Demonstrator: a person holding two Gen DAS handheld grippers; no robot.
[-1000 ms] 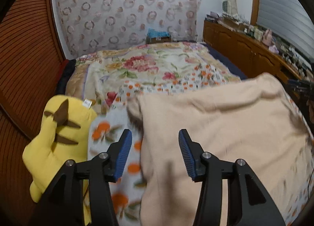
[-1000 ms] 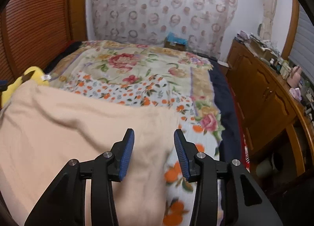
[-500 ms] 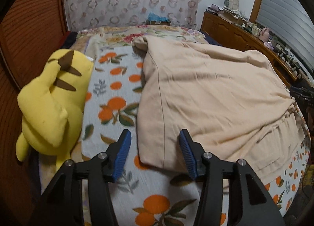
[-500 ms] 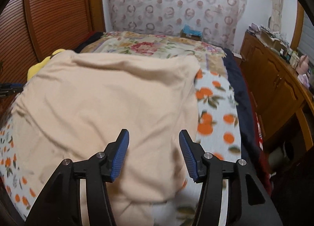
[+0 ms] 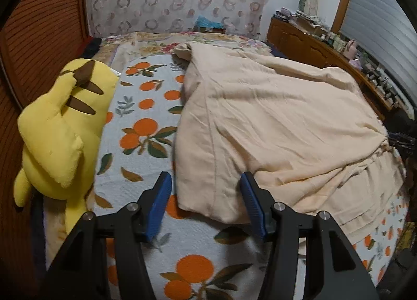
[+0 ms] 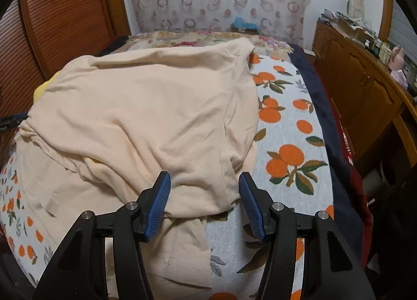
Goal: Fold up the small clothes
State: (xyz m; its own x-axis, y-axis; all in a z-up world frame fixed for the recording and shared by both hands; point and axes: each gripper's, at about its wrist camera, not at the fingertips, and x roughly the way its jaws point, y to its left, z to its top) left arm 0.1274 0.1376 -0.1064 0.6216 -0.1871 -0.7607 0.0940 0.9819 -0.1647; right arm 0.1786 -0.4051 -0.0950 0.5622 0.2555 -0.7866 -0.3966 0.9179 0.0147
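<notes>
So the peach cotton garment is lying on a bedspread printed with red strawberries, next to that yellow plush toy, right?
Not strawberries: the left wrist view shows the bedspread printed with oranges and green leaves. The peach cotton garment does lie on it, next to the yellow plush toy.

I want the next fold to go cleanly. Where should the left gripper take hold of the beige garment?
Probably the near corner of the garment, which lies flat on the sheet between the opening jaws of the left gripper. Come down from above, pinching the folded edge.
</notes>
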